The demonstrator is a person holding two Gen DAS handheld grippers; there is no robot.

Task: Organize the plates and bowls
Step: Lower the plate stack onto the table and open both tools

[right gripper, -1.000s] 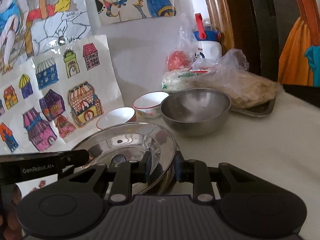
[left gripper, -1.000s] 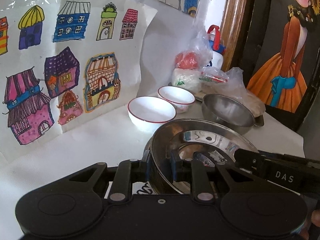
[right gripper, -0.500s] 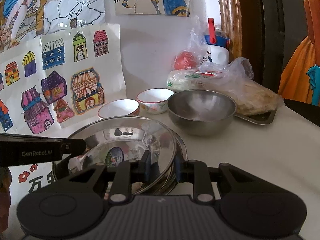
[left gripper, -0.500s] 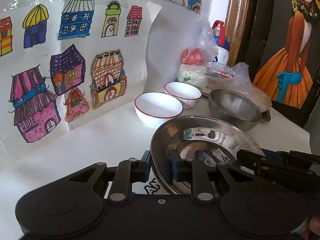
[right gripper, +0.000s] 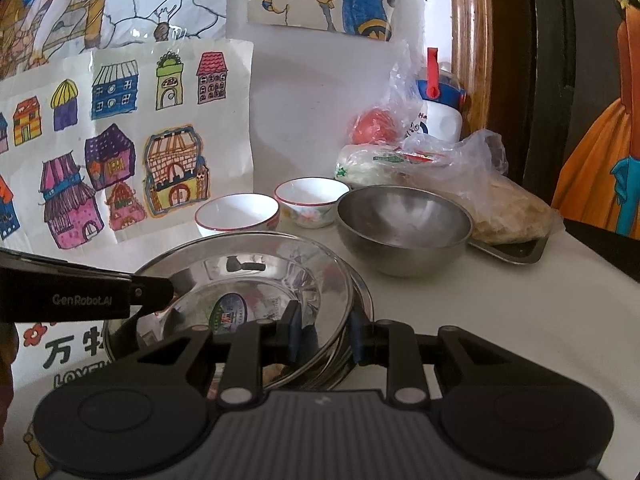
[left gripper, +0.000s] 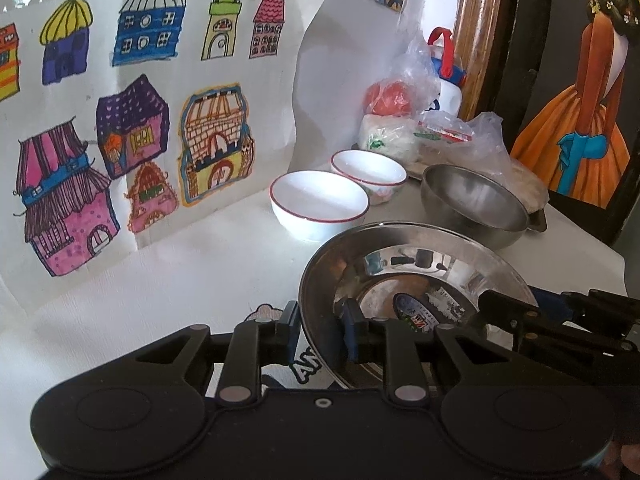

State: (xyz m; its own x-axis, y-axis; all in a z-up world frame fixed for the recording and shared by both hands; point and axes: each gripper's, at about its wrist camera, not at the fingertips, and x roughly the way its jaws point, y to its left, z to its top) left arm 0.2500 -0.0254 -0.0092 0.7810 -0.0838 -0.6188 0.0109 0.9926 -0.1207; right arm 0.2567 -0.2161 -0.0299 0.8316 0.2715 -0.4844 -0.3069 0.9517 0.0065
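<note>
A shiny steel plate (left gripper: 420, 264) (right gripper: 248, 276) with a sticker in its well lies on top of more steel plates (right gripper: 362, 292), near me on the white table. My left gripper (left gripper: 320, 332) is shut on its left rim. My right gripper (right gripper: 324, 334) is shut on the rim at the opposite side, its tip also showing in the left wrist view (left gripper: 504, 308). Behind the plates stand two red-rimmed white bowls (left gripper: 318, 200) (left gripper: 368, 168) and a steel bowl (left gripper: 472, 204) (right gripper: 400, 220).
A metal tray (right gripper: 516, 250) with plastic-bagged food sits at the back right, and a white bottle (right gripper: 438, 116) stands by the wooden frame. Children's drawings (left gripper: 140, 120) lean on the wall along the left. The table edge (left gripper: 592, 256) runs close behind the steel bowl on the right.
The right gripper has rolled, and the top plate now sits more level over the stack. The left gripper still straddles the left rim, its view slightly tilted.
</note>
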